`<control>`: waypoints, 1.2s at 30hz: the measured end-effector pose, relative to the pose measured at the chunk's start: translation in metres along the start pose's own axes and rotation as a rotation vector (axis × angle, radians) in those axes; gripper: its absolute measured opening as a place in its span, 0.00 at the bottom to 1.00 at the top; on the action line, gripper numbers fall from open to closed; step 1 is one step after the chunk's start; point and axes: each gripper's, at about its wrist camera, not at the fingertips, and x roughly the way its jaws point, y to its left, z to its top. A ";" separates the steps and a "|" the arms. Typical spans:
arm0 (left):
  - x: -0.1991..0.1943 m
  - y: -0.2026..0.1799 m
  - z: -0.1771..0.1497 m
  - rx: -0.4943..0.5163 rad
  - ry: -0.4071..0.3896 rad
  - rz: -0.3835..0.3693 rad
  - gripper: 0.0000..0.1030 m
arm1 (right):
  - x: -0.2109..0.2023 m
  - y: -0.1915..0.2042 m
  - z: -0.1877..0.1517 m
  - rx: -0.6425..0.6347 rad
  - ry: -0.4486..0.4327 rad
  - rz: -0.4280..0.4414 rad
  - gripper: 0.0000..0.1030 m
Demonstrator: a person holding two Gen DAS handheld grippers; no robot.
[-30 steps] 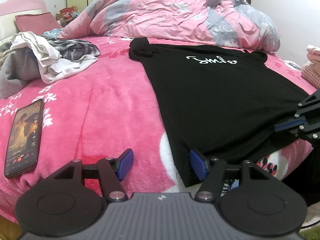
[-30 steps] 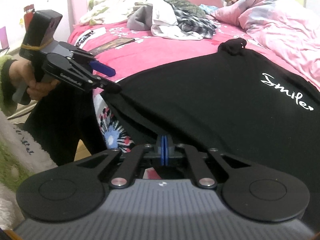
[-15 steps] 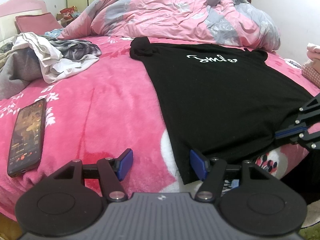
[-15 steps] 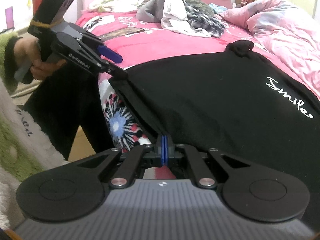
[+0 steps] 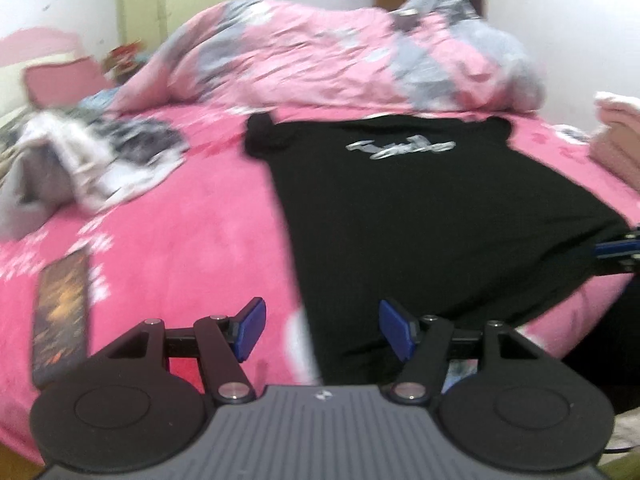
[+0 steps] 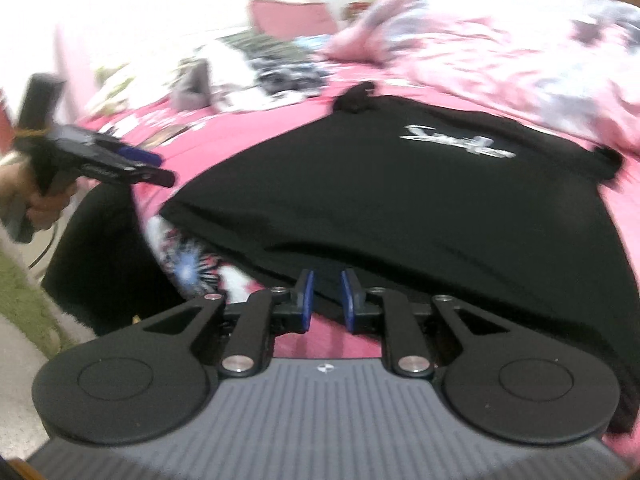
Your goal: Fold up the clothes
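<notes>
On the pink bed (image 5: pixel 192 240) lies a black T-shirt (image 5: pixel 420 220), collar toward twelve o'clock. The left gripper (image 5: pixel 322 330) gapes empty; the right gripper (image 6: pixel 326 294) is opening, hem between its pads.

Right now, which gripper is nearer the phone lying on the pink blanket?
Left. The left gripper hangs over the bed's near edge beside the phone; the right gripper is at the black T-shirt's hem, further away.

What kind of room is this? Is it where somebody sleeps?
Most likely a bedroom. A bed with a pink blanket fills the view, a rumpled pink and grey duvet is heaped at the back, and a pink pillow lies near the headboard. A black T-shirt is spread out on it.
</notes>
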 end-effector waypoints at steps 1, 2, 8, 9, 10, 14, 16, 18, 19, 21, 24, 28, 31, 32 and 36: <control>0.002 -0.011 0.003 0.022 -0.009 -0.034 0.62 | -0.004 -0.004 -0.003 0.019 -0.006 -0.019 0.14; 0.006 -0.023 0.005 0.048 -0.016 -0.066 0.62 | -0.006 -0.008 -0.006 0.034 -0.011 -0.034 0.14; 0.033 -0.096 0.005 0.269 -0.036 -0.189 0.62 | 0.002 -0.004 -0.011 -0.053 -0.014 -0.064 0.14; 0.036 -0.104 0.004 0.298 -0.031 -0.187 0.62 | 0.004 0.001 -0.011 -0.100 -0.010 -0.063 0.14; 0.039 -0.111 0.002 0.323 -0.028 -0.188 0.62 | 0.007 0.005 -0.010 -0.147 -0.007 -0.060 0.14; 0.040 -0.117 -0.002 0.324 -0.022 -0.212 0.62 | 0.020 0.020 -0.004 -0.329 0.004 -0.019 0.14; 0.039 -0.113 -0.004 0.305 -0.012 -0.210 0.62 | 0.027 0.026 -0.002 -0.406 0.009 0.009 0.14; 0.038 -0.106 -0.005 0.285 0.000 -0.206 0.62 | 0.032 0.032 0.001 -0.461 0.015 0.034 0.14; 0.039 -0.103 -0.006 0.274 0.006 -0.204 0.62 | 0.035 0.034 0.001 -0.481 0.020 0.047 0.14; 0.042 -0.097 -0.006 0.255 0.015 -0.199 0.62 | 0.040 0.037 0.001 -0.513 0.032 0.061 0.14; 0.044 -0.089 -0.004 0.226 0.021 -0.198 0.61 | 0.046 0.039 0.002 -0.536 0.052 0.073 0.13; 0.050 -0.081 -0.002 0.191 0.028 -0.209 0.61 | 0.049 0.035 0.005 -0.514 0.068 0.091 0.11; 0.051 -0.077 0.000 0.173 0.030 -0.215 0.61 | 0.048 0.033 0.008 -0.477 0.075 0.104 0.03; 0.052 -0.075 0.000 0.168 0.031 -0.216 0.61 | 0.047 0.031 0.009 -0.469 0.077 0.109 0.02; 0.052 -0.071 -0.001 0.151 0.034 -0.218 0.61 | 0.043 0.028 0.011 -0.445 0.084 0.125 0.00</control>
